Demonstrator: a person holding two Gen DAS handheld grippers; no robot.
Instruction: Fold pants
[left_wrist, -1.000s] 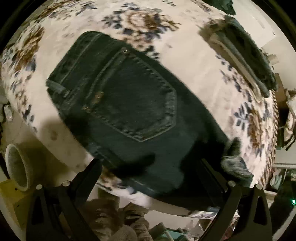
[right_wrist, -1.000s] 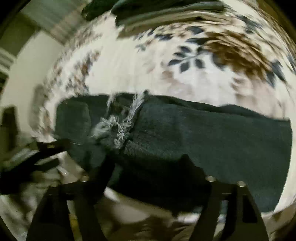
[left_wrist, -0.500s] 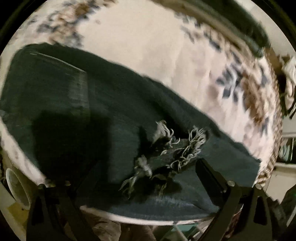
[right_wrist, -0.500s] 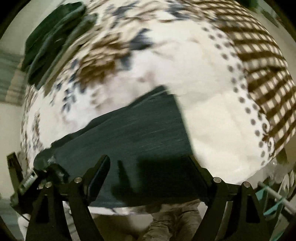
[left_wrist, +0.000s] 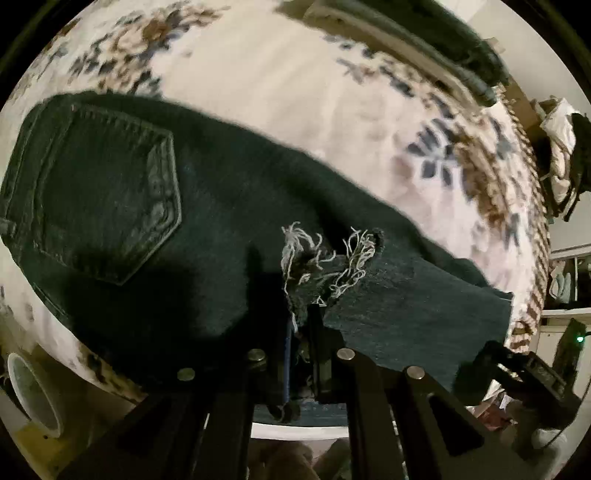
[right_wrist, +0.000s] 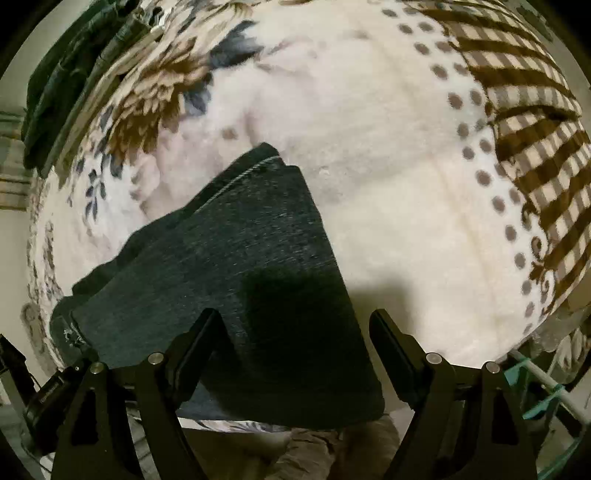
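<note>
Pants (left_wrist: 207, 236) flat on blanket (left_wrist: 280, 92); left gripper (left_wrist: 301, 321) pinching frayed edge.

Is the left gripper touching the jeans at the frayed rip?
Touching. In the left wrist view the left gripper is shut on the jeans, pinching the denim edge just below the frayed rip.

Two close wrist views steeply down onto shared dark jeans (left_wrist: 229, 206), floral blanket (right_wrist: 388, 155).
</note>
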